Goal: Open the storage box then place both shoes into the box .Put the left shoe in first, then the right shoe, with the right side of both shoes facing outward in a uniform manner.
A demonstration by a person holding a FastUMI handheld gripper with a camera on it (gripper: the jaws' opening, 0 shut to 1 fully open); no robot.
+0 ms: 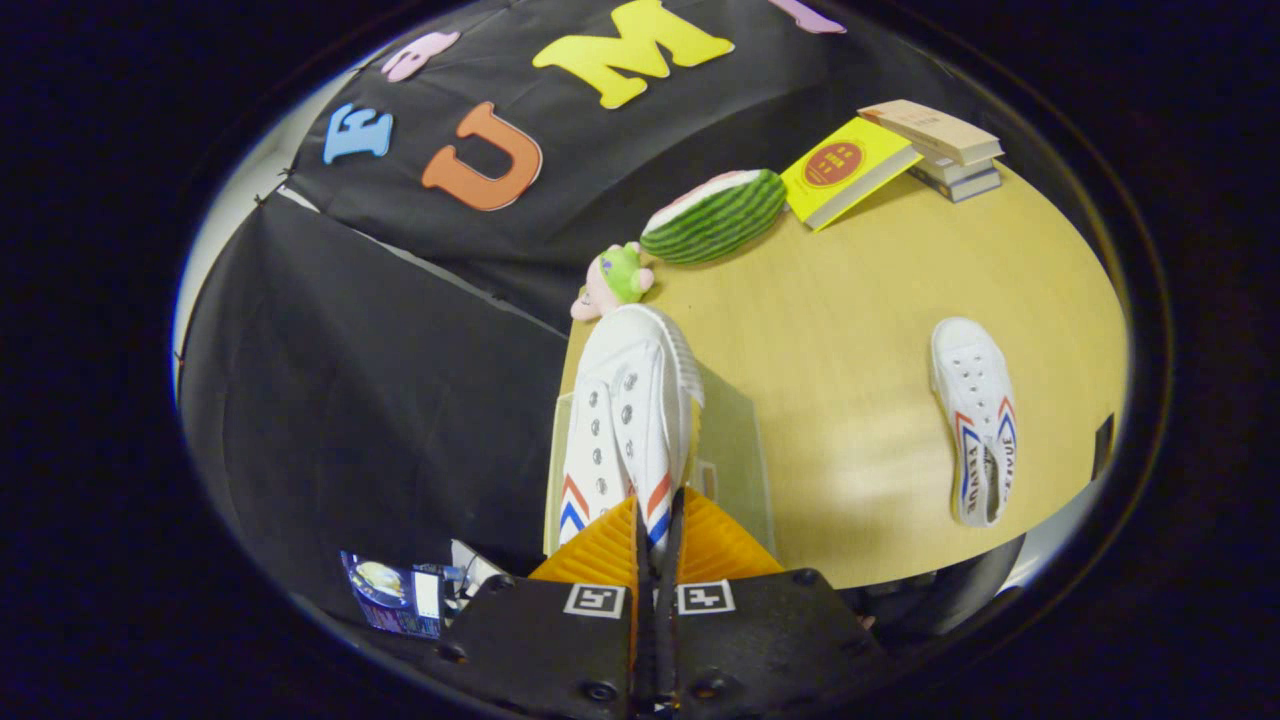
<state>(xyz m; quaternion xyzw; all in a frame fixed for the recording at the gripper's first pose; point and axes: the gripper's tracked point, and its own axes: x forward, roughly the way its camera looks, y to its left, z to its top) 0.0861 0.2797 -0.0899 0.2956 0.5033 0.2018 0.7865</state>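
The gripper (pixel 655 520) is held above the near corner of the wooden table (pixel 850 330), its view tilted. Its two fingers are drawn close together and clenched on the heel end of a white shoe (pixel 630 410), which is lifted and points away from the fingers, laces showing and red and blue chevrons near the grip. Beneath the held shoe a clear storage box (pixel 735 450) is seen at the table's edge; its walls are hard to make out, and whether its lid is open cannot be told. The shoe's heel is hidden behind the fingers. The second shoe (pixel 975 420) is laid flat on the table, well apart from the box. Beyond the held shoe a small plush toy (pixel 615 280) and a watermelon-slice cushion (pixel 715 215) are placed, with a yellow book (pixel 845 170) and stacked books (pixel 940 145) farther off.
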